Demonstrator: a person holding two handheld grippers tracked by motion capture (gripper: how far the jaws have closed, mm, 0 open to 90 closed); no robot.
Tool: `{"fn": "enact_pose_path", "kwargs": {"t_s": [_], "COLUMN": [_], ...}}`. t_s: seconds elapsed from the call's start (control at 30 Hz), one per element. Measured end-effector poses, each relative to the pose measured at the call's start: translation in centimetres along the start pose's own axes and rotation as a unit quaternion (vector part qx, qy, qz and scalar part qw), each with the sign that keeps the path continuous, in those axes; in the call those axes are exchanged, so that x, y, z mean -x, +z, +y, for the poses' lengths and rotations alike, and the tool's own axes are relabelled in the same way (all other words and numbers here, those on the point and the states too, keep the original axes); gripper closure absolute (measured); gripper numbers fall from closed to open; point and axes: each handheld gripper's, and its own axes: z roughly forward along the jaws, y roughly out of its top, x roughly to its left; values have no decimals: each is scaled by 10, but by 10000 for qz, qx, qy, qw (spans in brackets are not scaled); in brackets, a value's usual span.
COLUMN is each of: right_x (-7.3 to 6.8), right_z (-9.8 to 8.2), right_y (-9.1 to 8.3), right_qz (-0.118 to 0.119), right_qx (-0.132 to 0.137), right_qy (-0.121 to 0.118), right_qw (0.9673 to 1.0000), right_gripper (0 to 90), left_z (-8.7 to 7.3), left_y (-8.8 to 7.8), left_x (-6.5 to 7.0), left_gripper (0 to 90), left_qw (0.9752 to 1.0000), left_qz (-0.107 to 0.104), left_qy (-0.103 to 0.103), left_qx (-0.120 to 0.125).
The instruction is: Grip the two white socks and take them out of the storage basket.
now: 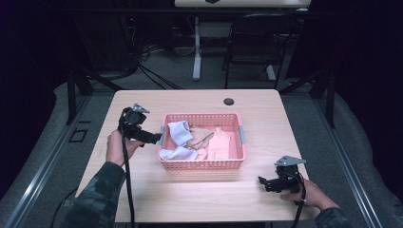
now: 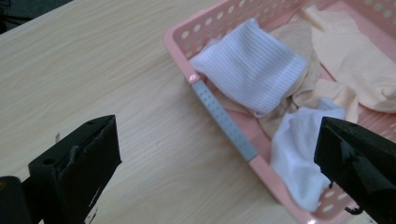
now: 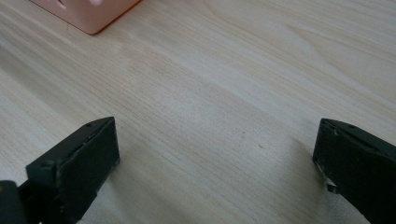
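My left tongs [image 1: 159,137] hover at the pink basket's [image 1: 202,164] left rim, jaws wide apart, aimed at the white sock [image 2: 252,67] inside. My right tongs [image 1: 262,183] sit low, seemingly resting on the tabletop [image 1: 256,107], jaws apart, empty.

Pink basket [image 2: 224,122], white socks [image 2: 252,65], gripper [image 2: 217,163] jaws wide apart
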Motion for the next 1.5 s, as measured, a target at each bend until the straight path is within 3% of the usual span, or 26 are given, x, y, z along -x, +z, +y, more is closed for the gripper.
{"fn": "enact_pose_path", "kwargs": {"t_s": [0.27,0.3,0.5,0.77,0.97,1.13,1.2,1.23,1.37,1.5], "right_x": [0,0,0,0,0,0,0,0,0,0], "right_z": [0,0,0,0,0,0,0,0,0,0], "right_y": [0,0,0,0,0,0,0,0,0,0], "right_qz": [1,-9,2,2,7,6,8,9,16,15], "right_qx": [1,-4,14,24,-6,16,-5,-10,-8,-6], "right_qy": [2,-3,11,-2,-14,6,-13,-9,-14,-14], "right_qw": [10000,10000,10000,10000,10000,10000,10000,10000,10000,10000], "right_gripper": [0,0,0,0,0,0,0,0,0,0], "left_z": [31,40,61,75,75,73,72,71,69,66], "left_y": [25,35,61,93,111,122,123,124,117,103], "left_x": [16,21,34,40,40,35,34,33,28,25], "left_gripper": [39,55,127,180,240,395,516,629,829,856], "left_qw": [9998,9995,9987,9976,9956,9931,9928,9925,9946,9969], "left_qz": [-20,-21,-38,-73,55,133,142,125,16,-28], "left_qy": [166,243,383,298,283,180,173,174,133,111], "left_qx": [-138,-176,-322,-621,-894,-1153,-1174,-1206,-1029,-776]}}
